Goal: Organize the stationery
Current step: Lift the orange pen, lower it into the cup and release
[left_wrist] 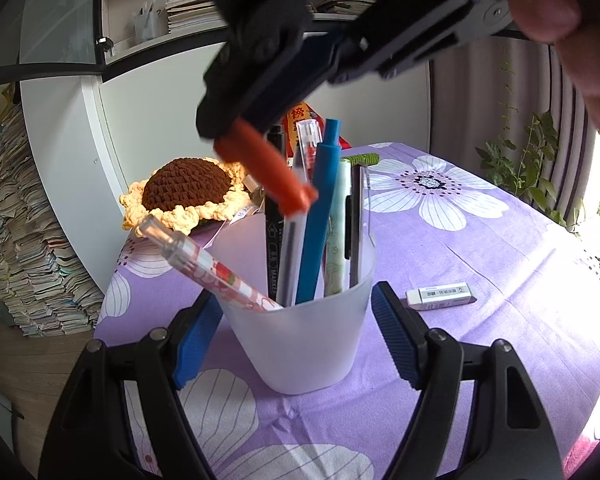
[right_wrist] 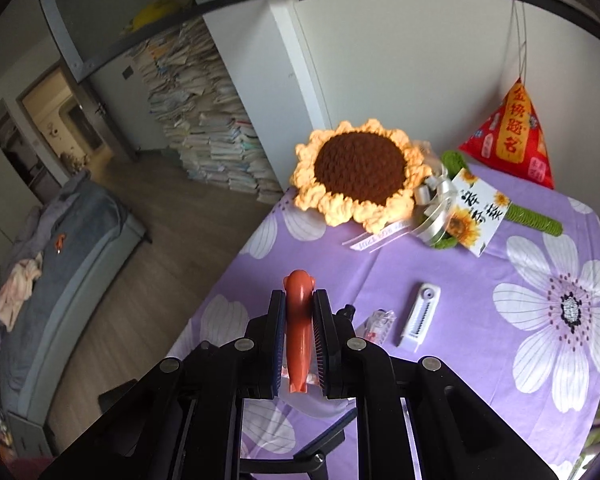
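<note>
Right gripper [right_wrist: 299, 312] clenched on an orange pen [right_wrist: 298, 320], held in the air above the frosted cup [left_wrist: 300, 320]; lower end of the pen hidden behind the black frame in the right wrist view. Left gripper [left_wrist: 296, 332] set around the cup, blue pads [left_wrist: 396, 336] close on both sides, contact hard to make out, so grip cannot be told. Inside the cup: blue pen [left_wrist: 318, 216], black marker [left_wrist: 274, 220], clear pens, tips hidden behind the frosted wall. White eraser [left_wrist: 440, 296] flat on the purple floral cloth [left_wrist: 480, 240], just right of the cup. White cutter [right_wrist: 420, 316] near the crochet sunflower [right_wrist: 360, 172]. Part of a thumb [left_wrist: 544, 8] cut off at top right.
</note>
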